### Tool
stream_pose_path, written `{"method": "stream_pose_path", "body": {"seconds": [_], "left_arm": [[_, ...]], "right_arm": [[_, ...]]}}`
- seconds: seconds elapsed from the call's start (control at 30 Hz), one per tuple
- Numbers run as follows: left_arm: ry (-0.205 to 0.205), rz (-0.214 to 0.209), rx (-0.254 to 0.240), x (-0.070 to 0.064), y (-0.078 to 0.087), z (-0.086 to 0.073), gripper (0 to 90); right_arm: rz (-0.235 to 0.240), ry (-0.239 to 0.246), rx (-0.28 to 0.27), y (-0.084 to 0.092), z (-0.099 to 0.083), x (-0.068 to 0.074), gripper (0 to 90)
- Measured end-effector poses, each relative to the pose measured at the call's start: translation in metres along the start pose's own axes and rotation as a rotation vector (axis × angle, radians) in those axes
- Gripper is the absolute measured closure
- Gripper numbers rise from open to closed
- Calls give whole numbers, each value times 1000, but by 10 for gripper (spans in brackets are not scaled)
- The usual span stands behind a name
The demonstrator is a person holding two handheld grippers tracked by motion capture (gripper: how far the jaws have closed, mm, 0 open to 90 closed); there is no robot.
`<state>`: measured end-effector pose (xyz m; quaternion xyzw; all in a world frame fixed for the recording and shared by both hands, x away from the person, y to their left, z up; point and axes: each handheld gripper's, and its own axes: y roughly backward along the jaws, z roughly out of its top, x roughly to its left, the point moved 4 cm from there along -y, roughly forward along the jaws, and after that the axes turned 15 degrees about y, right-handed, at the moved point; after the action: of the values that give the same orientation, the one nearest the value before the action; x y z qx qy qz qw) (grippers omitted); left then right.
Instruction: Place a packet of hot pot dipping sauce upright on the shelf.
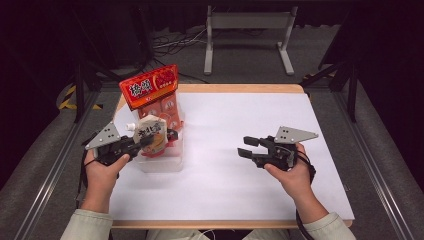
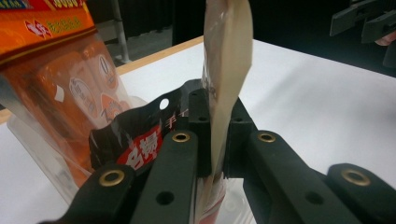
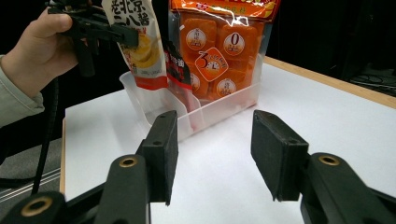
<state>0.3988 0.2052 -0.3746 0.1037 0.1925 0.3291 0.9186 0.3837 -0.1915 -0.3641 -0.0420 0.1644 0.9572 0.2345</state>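
Your left gripper (image 1: 150, 141) pinches the spouted pouch (image 1: 151, 134), a cream sachet with dark lettering and a white cap at its upper left. In the left gripper view the two black jaws press flat on the pouch's (image 2: 227, 70) thin edge, one on each side, with no gap left between pads and film. The pouch hangs upright over the near end of the clear plastic bin (image 1: 160, 162), which sits at the left of the white table top (image 1: 260, 165); whether its bottom edge touches the bin floor you cannot tell from these views.

Inside the bin, behind the pouch, stands the tall orange snack bag (image 1: 156, 92) with its red header card (it leans slightly toward the far side). A smaller dark packet (image 2: 135, 140) with red and white print lies just beside the pouch, low in the bin; in the right gripper view it (image 3: 177, 65) shows between the pouch (image 3: 137, 42) and the orange bag (image 3: 219, 46).

Your right gripper (image 1: 246, 146) rests well apart from the bin, to the right of the table's middle, pointing left toward it. Its jaws stand spread with nothing between them; in the right gripper view bare table shows in the gap.
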Motion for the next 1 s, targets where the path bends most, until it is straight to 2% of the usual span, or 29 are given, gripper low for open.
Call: {"method": "stream_pose_path", "body": {"seconds": [0.33,0.47,0.9,1.0], "left_arm": [[21,-24,44,7,-7,-10,847],[33,-23,54,8,-10,-14,848],[58,-27,130,13,-23,-31,849],[57,-26,133,13,-23,-32,849]], "right_arm": [[10,-15,-1,-2,-3,-2,520],[11,-17,-2,-3,-4,-2,518],[13,-25,-6,-3,-4,-2,511],[13,-25,-6,-3,-4,-2,508]]}}
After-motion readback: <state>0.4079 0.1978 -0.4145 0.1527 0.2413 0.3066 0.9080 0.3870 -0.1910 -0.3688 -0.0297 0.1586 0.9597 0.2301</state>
